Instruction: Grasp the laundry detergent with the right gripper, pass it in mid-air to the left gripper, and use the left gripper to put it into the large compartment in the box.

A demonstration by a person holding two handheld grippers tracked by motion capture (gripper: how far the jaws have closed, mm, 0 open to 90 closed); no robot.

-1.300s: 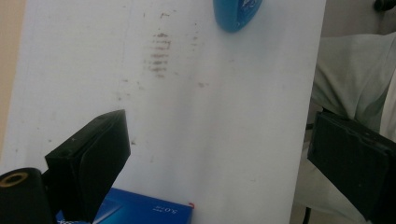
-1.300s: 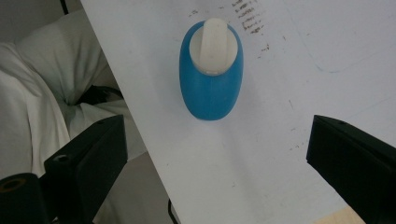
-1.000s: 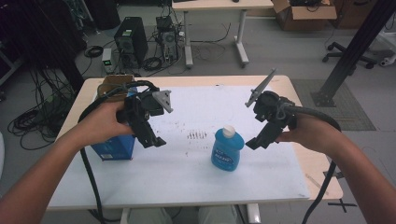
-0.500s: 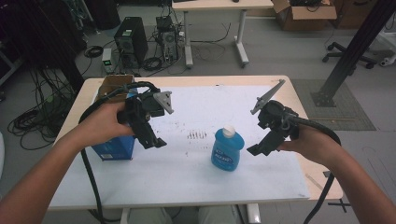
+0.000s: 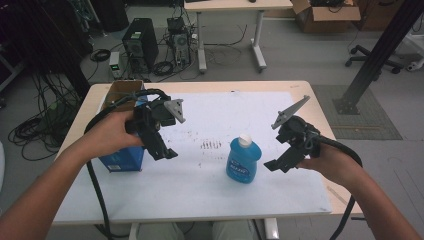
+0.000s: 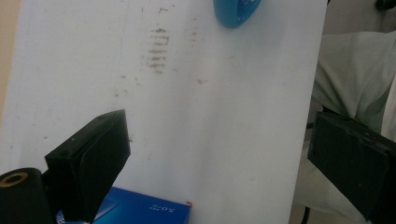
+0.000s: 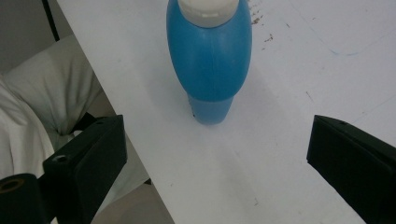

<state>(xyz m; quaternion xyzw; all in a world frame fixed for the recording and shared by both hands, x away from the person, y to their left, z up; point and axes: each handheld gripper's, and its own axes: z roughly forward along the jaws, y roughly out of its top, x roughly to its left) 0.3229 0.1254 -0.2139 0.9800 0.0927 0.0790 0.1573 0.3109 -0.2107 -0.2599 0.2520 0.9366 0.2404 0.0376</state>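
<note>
Right tool (image 5: 276, 164) nearer bottle (image 5: 243, 161) (wide open, empty)

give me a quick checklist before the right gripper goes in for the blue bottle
1. Right gripper open: ok, fingers spread wide.
2. Blue bottle upright on the white sheet: ok.
3. Bottle between the fingers: not ok, it stands ahead of them, untouched.
4. Cap on: ok; whether tight, cannot tell.
5. Left gripper apart from the bottle: ok, open above the blue box.
6. Path to the bottle free: ok.
</note>
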